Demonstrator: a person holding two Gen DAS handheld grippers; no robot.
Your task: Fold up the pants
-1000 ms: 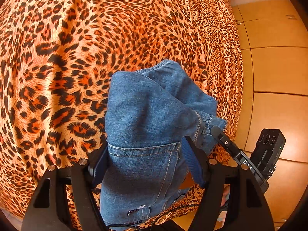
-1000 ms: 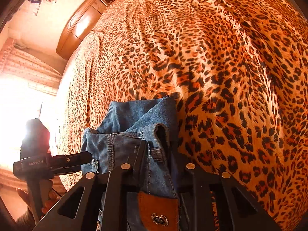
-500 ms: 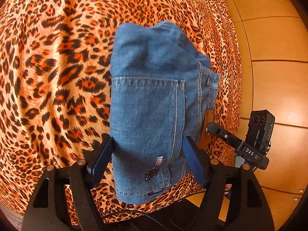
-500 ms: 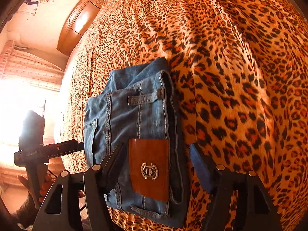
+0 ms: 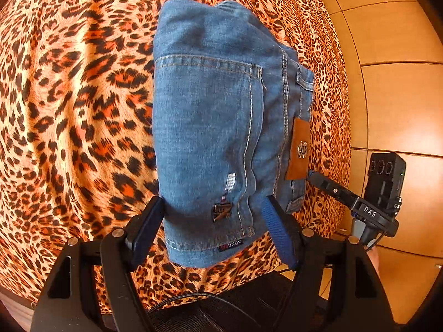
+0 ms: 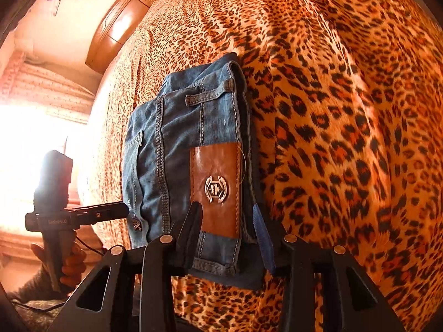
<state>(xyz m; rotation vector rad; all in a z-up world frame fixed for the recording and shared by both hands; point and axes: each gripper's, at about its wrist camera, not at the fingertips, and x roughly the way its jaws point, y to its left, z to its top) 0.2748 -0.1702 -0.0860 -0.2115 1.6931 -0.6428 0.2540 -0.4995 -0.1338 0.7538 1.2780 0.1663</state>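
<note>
The pants (image 5: 218,127), blue denim folded into a compact stack, lie on the leopard-print bedspread (image 5: 69,110) near its edge, with the back pocket (image 5: 205,144) uppermost in the left wrist view. The left gripper (image 5: 214,228) hovers at the stack's near end with its jaws spread wide and released, one finger on each side of the denim corner and holding nothing; a small woven label (image 5: 231,246) sits at the pocket's bottom hem between them. Just beside the pocket, toward the bed's edge, the brown leather patch (image 5: 299,149) with its metal emblem runs along the waistband. In the right wrist view the same patch (image 6: 216,188) faces the camera, and a belt loop (image 6: 207,96) lies across the waistband beyond it. The right gripper (image 6: 228,232) is likewise open, its fingers straddling the near end of the pants (image 6: 177,152) on either side of the patch; whether the finger pads brush the fabric is hard to tell from this angle. Beyond the stack, the bedspread (image 6: 346,110) stretches away toward a wooden headboard (image 6: 119,27). Off the bed's edge beside the pants, wooden cabinet panels (image 5: 396,83) fill the left wrist view.
</note>
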